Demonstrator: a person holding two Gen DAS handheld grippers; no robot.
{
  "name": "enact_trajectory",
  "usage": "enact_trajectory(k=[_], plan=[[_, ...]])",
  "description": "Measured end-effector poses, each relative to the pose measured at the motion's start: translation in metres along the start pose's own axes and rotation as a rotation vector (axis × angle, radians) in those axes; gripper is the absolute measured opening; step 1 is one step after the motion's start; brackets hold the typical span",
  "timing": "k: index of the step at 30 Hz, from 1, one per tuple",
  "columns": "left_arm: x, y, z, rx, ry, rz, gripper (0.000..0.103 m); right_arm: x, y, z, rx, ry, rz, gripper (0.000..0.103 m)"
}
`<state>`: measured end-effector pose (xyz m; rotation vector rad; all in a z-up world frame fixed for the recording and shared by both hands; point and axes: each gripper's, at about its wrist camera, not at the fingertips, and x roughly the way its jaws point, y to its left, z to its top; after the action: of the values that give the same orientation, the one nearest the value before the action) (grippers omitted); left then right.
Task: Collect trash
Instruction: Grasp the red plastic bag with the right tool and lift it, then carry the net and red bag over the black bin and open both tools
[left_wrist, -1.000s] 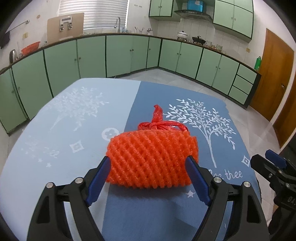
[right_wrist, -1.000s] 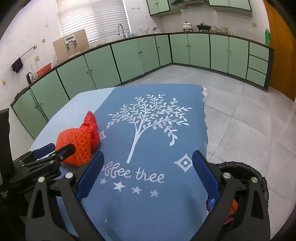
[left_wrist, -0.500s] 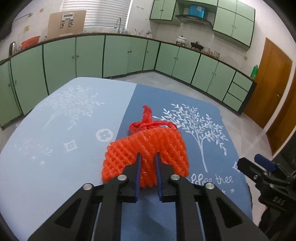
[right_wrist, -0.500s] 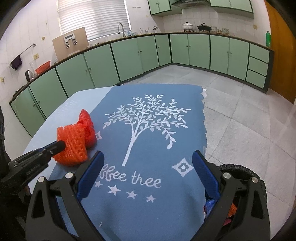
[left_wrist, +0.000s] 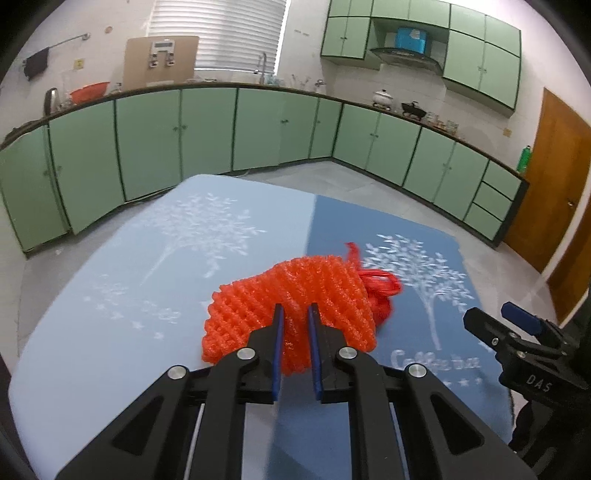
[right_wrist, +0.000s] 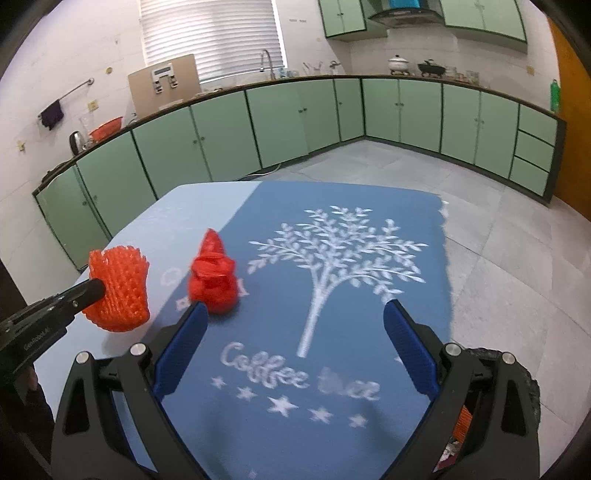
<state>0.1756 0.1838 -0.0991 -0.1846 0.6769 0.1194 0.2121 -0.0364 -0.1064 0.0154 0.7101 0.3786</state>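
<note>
Left tongs: pinching orange foam net, frame centre.
Right tongs: wide, over tabletop, nothing between.

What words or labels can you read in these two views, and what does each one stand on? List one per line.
"Coffee tree": tablecloth, in white under the printed tree, blurred but legible.
"DAS": side of the right gripper, seen in the left wrist view.
"GenRobot.AI": side of the left gripper, small, only roughly legible.
Cardboard box on the counter: print too small to read.
</note>
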Motion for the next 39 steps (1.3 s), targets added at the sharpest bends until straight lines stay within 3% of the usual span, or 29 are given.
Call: enact_trajectory(k=[8,19,24,26,39], plan=[[0.014,0.027,0.004,-0.008,-0.012,0.071,0.013,0.04,0.039,0.006,-0.049,0.037,0.045,0.093],[0.026,0.043,0.005,-0.022,-0.003,0.091,0.013,0.087,0.062,0.016,-0.074,0.116,0.042,0.092],[0.033,0.041,0.004,-0.017,0.01,0.09,0.014,0.096,0.063,0.018,-0.082,0.156,0.056,0.07],[0.034,0.042,0.004,-0.015,0.014,0.091,0.014,0.097,0.064,0.018,-0.084,0.171,0.089,0.048],[0.013,0.022,0.007,0.011,-0.013,0.052,0.014,0.035,0.057,0.034,-0.09,0.06,0.121,0.044]])
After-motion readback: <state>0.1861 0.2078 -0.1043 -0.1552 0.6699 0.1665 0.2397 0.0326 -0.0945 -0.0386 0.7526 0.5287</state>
